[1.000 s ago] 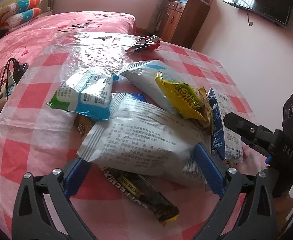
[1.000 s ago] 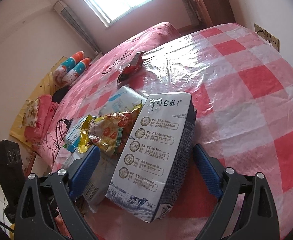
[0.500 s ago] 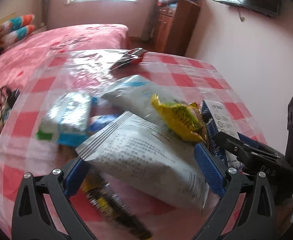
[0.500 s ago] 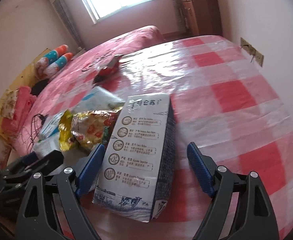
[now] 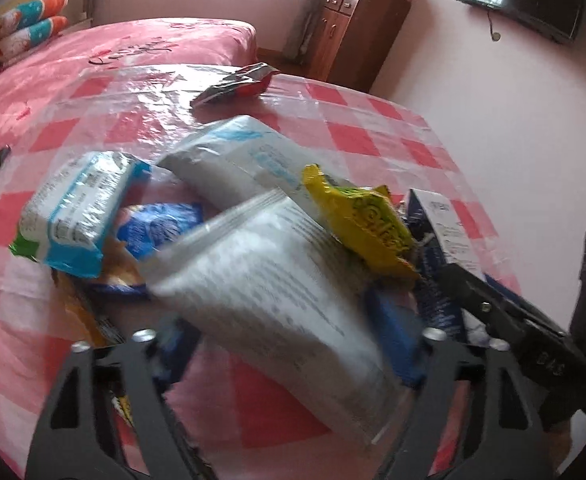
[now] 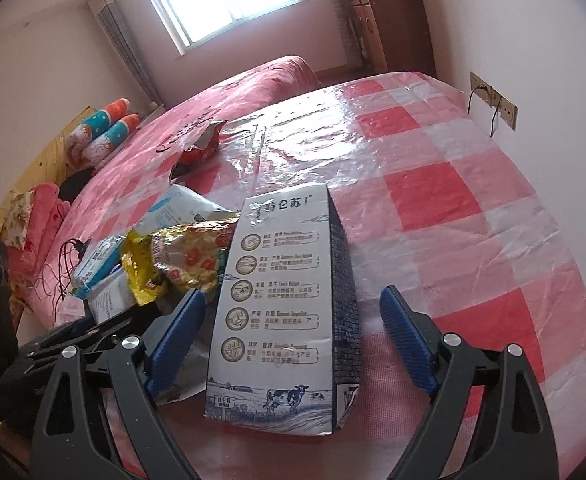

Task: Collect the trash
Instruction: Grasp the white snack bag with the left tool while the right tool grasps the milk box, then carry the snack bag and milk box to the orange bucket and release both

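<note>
Left gripper [image 5: 289, 344] closing around the light, crinkly white bag [image 5: 269, 280] (slippery; pinch mid-body). Right gripper [image 6: 293, 320] wide, straddling the stiff milk carton [image 6: 289, 304] at 12 o'clock.

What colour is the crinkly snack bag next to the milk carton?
Bright yellow with green lettering, seen best in the left wrist view: the snack bag beside the milk carton.

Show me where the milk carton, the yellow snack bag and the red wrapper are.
milk carton [image 6: 281, 300], right wrist view, printed white side panel.
yellow snack bag [image 5: 365, 220], left wrist view, middle of its crumpled face.
red wrapper [image 5: 237, 82], left wrist view, middle of the foil.
</note>
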